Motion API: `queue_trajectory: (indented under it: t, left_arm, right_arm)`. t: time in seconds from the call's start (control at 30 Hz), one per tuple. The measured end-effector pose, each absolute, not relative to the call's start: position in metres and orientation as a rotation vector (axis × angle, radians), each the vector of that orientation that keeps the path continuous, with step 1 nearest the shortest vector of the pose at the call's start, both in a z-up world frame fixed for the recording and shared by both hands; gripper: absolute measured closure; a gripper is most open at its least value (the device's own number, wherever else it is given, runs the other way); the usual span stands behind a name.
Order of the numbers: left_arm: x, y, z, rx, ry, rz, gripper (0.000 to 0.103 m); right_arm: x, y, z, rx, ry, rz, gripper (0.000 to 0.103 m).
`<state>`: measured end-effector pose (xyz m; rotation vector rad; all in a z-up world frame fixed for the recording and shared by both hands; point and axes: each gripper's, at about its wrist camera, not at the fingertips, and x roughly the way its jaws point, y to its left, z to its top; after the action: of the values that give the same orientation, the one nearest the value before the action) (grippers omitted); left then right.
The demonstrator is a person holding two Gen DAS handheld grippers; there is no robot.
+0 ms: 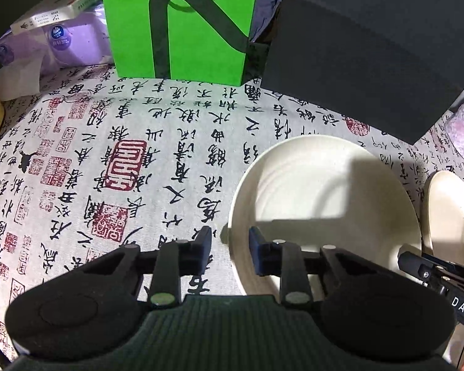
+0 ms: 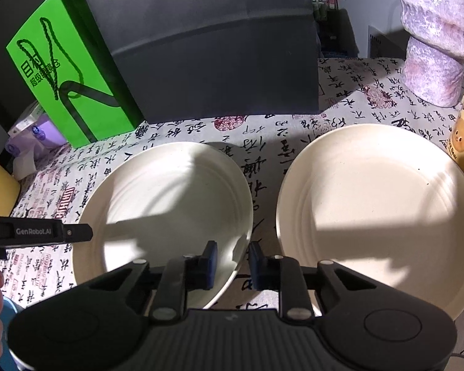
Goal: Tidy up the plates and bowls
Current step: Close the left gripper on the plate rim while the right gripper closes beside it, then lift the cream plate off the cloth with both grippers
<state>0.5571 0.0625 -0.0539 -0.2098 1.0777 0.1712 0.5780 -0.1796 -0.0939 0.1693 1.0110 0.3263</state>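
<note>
Two cream plates are set side by side, apart, on a table covered by a calligraphy-printed cloth [image 2: 263,154]. The left plate [image 2: 170,204] is straddled at both rims: the left gripper [image 1: 230,247] is held with fingers spread across its left rim, the right gripper [image 2: 232,261] with fingers spread across its right rim, neither pinching. The right plate [image 2: 377,213] is left untouched. A green bag [image 2: 68,71] and a dark box [image 2: 213,46] are stood along the far edge.
</note>
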Motion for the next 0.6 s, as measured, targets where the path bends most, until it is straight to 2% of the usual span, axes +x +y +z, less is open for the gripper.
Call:
queue_trajectory:
  t: [0.17,0.3,0.4,0.6]
  left_arm:
    - [0.5591,0.0617,-0.0577,-0.205,1.083,0.168,0.082]
    - [0.5609,0.0625,-0.0617,-0.207,1.092,0.170,0.084]
    - [0.5609,0.0603,-0.0615,-0.198,1.087,0.161,0.091]
    - [0.5583,0.0559,-0.0621,-0.169,1.066,0.173,0.091]
  right_arm:
    - [0.5808,-0.1817,-0.0983,0.173,1.012,0.323,0.090]
    - [0.5791,-0.1804,-0.0996,0.156,1.013,0.311,0.094]
    - [0.5776,-0.1780,-0.0998,0.133,0.997,0.308,0.094]
    - [0.5739,-0.1733,-0.1003,0.090,0.962,0.300,0.094]
